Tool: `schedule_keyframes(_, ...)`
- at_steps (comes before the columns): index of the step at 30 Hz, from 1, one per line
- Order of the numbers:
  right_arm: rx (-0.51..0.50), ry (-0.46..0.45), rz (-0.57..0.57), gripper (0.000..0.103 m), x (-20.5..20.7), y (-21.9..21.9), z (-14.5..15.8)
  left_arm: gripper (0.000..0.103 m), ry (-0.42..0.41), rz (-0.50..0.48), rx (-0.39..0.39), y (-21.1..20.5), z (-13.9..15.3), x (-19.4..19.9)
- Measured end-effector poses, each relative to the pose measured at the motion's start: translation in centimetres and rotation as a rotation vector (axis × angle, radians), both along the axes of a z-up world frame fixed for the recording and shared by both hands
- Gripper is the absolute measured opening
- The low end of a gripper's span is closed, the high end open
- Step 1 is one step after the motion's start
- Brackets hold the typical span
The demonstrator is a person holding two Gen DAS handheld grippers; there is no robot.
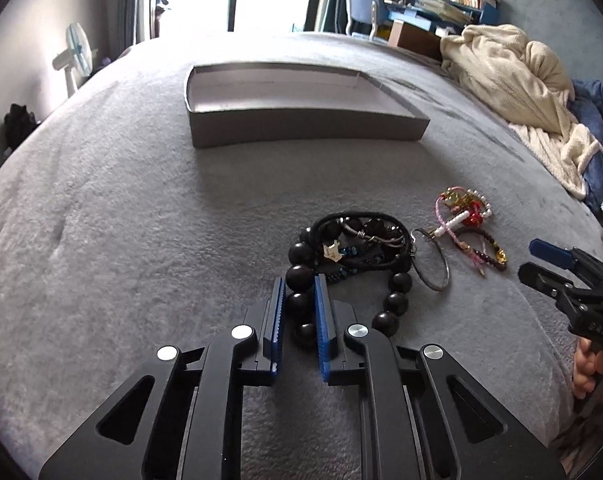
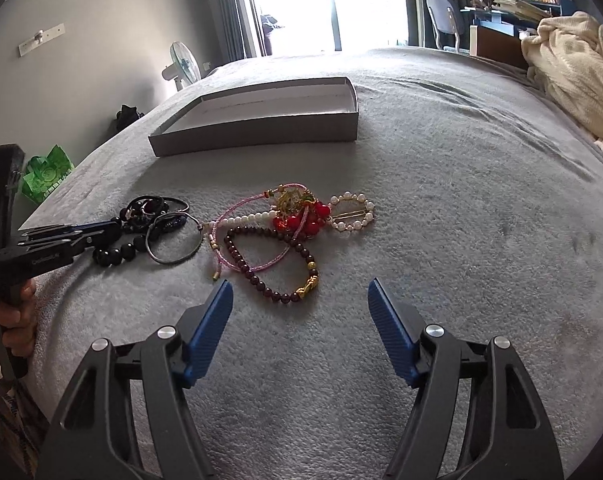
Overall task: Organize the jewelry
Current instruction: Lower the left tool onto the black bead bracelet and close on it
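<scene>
Fingers of left gripper (image 1: 300, 300) clench big black beads (image 1: 299, 276); right gripper (image 2: 300, 300) released, grey tray (image 1: 301, 128) beyond.

The left hand-held gripper (image 1: 300, 304) points steeply down at the bed, its blue pads nearly together and pressed on the sides of a black bead bracelet (image 1: 301, 276). The right hand-held gripper (image 2: 300, 312) tilts down too — jaws standing wide, nothing between them. Fingers of the left hand (image 2: 15, 312) wrap its handle at the bed's near edge.
</scene>
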State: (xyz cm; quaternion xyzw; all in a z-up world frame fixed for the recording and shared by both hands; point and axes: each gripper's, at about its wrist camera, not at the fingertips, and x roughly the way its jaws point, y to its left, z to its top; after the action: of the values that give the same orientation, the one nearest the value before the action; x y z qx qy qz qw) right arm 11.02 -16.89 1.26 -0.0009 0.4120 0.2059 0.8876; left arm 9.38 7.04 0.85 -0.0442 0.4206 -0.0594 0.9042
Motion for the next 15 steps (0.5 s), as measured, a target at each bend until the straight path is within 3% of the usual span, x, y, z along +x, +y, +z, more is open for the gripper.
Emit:
schedule_keyframes(8, 0.025, 0.022, -0.001, 0.067, 0.9, 0.3, -0.1, 0.015, -0.038, 0.089, -0.018, 3.8, 1.2, -1.1)
schedule_keyframes(15, 0.026, 0.017, 0.024, 0.066, 1.3, 1.7, 0.1, 0.015, -0.025, 0.153, -0.039, 6.8, 1.0, -2.1)
